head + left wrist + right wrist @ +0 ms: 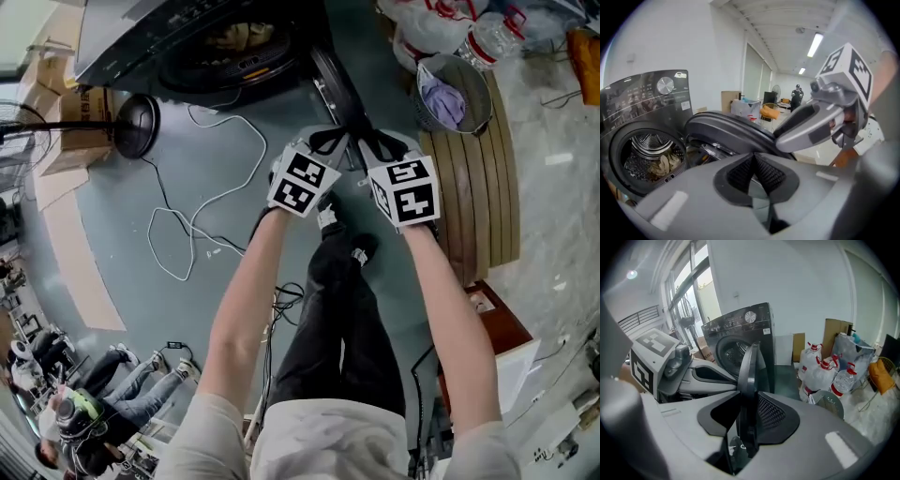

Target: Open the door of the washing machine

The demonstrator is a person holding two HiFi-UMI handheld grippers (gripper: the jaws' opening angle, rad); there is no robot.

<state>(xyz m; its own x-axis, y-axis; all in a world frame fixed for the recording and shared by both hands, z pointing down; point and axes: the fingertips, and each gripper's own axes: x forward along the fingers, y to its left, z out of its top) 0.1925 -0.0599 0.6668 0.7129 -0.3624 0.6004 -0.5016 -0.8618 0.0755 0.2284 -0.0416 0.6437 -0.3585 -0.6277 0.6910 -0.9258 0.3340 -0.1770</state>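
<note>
Jaws on our right gripper [749, 414] are clamped on the rim of the door [750, 363], which runs straight up between the two pads. Our left gripper [754, 162] has its jaws pressed together with nothing in them. It sits just beside the right one, near that same rim but apart from it as far as we can tell.

The door itself is swung well out from the washing machine [740, 329], so we see it edge-on from the right gripper view. The drum [647, 150] is uncovered and there's laundry [661, 164] lying in the bottom of it.

So we'd say we're in the last stretch of the job: latch already released, door mostly open, right side doing the pulling. Next move, if we want it wider, probably calls for following the hinge's arc rather than yanking straight back, then spreading the right jaws to let go cleanly. The left one doesn't look needed.

A few things to mind around us: a white cable [202, 211] loops across the floor to our left, a metal bin [453, 94] stands to our right, and water bottles [825, 373] are stacked past it.
</note>
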